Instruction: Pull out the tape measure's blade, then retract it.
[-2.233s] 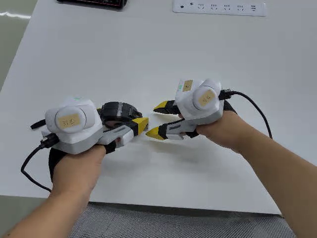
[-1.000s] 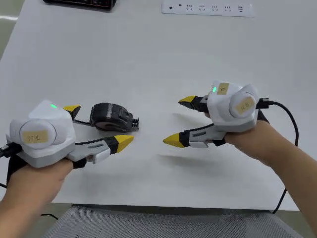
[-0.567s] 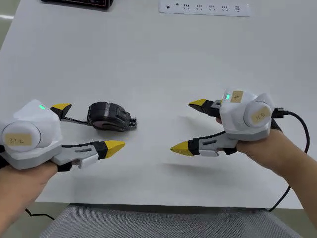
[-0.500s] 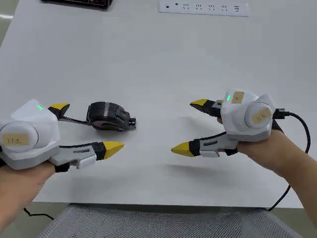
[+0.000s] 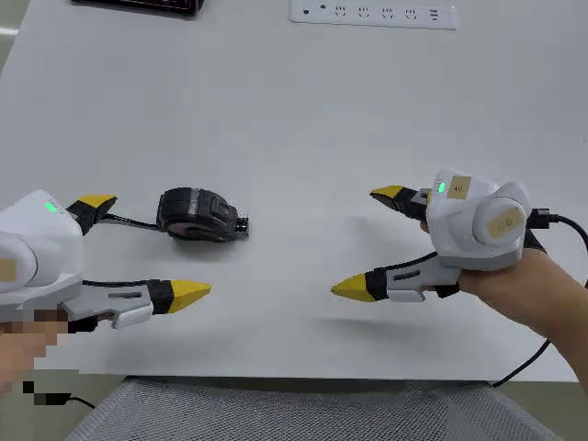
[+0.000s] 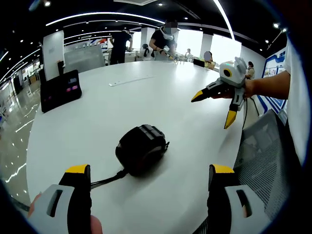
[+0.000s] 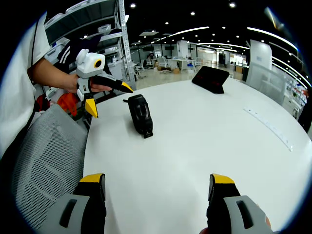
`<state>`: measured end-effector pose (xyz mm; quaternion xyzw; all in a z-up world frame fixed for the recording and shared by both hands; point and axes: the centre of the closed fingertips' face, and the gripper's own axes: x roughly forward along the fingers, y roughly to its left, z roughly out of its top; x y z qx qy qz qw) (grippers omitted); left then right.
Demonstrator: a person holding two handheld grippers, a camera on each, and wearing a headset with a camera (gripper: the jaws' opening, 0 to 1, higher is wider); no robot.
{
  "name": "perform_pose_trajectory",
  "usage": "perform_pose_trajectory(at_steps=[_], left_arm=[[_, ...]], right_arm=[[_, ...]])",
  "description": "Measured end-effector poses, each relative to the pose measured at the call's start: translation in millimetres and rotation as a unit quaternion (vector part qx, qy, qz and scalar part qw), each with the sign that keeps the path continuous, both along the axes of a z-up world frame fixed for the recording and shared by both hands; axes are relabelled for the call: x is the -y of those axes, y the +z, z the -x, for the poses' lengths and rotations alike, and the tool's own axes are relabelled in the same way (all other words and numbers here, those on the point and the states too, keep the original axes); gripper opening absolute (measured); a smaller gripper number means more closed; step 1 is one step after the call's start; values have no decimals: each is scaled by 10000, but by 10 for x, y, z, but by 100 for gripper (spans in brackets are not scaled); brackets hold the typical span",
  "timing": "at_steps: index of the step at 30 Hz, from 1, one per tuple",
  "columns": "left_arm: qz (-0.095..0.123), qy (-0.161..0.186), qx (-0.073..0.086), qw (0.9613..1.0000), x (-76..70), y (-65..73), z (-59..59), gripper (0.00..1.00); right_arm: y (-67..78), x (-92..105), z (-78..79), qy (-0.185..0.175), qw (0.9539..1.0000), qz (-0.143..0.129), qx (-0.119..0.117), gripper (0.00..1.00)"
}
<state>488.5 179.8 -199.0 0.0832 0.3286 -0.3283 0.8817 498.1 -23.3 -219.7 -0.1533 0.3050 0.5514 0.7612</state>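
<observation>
No legible text is found. Two tan stickers [image 5: 505,223] are carried on the right tongs [image 5: 366,241]; the handwriting is too small to be read. Lettering on a blue wall board [image 6: 280,58] is blurred.

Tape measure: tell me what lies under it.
The tape measure rests directly on the white table, with its black strap lying toward the left tongs. Its underside is covered by the case, so anything beneath cannot be seen.
</observation>
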Motion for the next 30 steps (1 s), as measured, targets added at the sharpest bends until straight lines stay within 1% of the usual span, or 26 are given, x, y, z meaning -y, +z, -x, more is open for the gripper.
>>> perform_pose_trajectory(at_steps=[4,6,7,8,16,24,26,30], left_arm=[[-15,-60,-43,10000,-52,-1,21,99],[-25,-94,-27,9999,-68,11,26,99],[-46,-90,11,9999,-80,20,18,99],[-72,-88,8,9999,-94,17,18,99],[-198,-247,-50,9995,-182,16,61,99],[-269,-377,-135,9988,-250,7,123,99],[-285,-377,-110,9988,-263,12,125,99],[-343,-445,-116,9984,-289,12,141,99]], right_arm=[[12,72,17,-36,10000,21,0,90],[16,111,25,-53,10000,35,1,91],[15,127,27,-67,10000,46,-2,92],[11,147,31,-71,9999,77,0,93],[8,332,46,-134,9997,183,22,99],[11,458,83,-228,9994,267,-8,99],[8,486,92,-244,9993,297,-6,99],[16,543,103,-304,9991,306,-9,99]])
